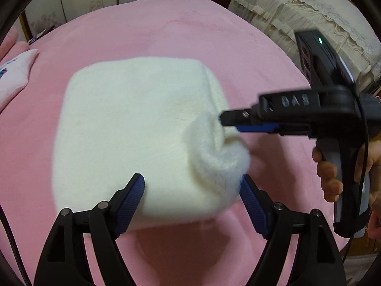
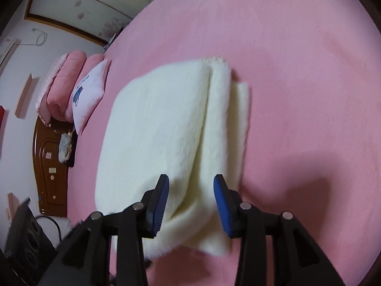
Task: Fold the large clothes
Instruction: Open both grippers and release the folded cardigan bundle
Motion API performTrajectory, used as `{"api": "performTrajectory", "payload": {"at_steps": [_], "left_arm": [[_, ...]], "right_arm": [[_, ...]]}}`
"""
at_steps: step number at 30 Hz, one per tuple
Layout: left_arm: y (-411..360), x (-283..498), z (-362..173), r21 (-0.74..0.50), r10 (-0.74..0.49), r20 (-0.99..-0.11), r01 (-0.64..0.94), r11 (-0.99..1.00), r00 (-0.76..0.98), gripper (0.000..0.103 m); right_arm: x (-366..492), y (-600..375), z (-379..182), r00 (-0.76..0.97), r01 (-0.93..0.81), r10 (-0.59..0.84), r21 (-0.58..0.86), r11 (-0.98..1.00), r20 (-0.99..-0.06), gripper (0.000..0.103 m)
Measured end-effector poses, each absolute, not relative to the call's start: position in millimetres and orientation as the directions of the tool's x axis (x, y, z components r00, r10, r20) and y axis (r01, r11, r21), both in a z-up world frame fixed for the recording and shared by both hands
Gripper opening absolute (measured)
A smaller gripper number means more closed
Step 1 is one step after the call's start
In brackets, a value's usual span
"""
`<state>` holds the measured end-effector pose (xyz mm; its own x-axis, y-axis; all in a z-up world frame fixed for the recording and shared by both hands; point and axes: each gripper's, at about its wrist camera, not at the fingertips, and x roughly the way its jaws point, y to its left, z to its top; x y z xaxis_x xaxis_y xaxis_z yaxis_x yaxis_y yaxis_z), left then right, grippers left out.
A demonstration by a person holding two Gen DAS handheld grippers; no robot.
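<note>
One folded fleece garment, seemingly alone

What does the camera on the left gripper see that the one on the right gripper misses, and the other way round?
Only the left wrist view shows the right gripper from outside, the person's hand on its handle, the lifted corner of fabric at its fingers, and cream lace-trimmed bedding.

Only the right wrist view shows the stacked pink pillows, the brown wooden headboard and the garment's layered folded edges.

Both show the fluffy cream-white folded garment lying on the pink plush bedspread, and each camera's own blue-padded fingers spread apart.
</note>
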<state>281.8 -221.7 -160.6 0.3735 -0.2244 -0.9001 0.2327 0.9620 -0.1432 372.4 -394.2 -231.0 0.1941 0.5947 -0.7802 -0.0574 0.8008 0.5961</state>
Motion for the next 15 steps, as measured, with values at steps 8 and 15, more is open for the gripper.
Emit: {"api": "performTrajectory", "payload": {"at_steps": [8,15], "left_arm": [[-139,285,-150,-0.03,-0.061,-0.912,0.083,0.996,0.406,0.086],[-78,325,-214,-0.239,-0.222,-0.958,-0.074,0.968,0.183,0.089]], "right_arm": [[347,-392,-233,0.141,-0.055,0.598,0.596,0.801,-0.789,0.056],[332,-376,-209,0.202,-0.104,0.594,0.586,0.803,-0.778,0.058]]}}
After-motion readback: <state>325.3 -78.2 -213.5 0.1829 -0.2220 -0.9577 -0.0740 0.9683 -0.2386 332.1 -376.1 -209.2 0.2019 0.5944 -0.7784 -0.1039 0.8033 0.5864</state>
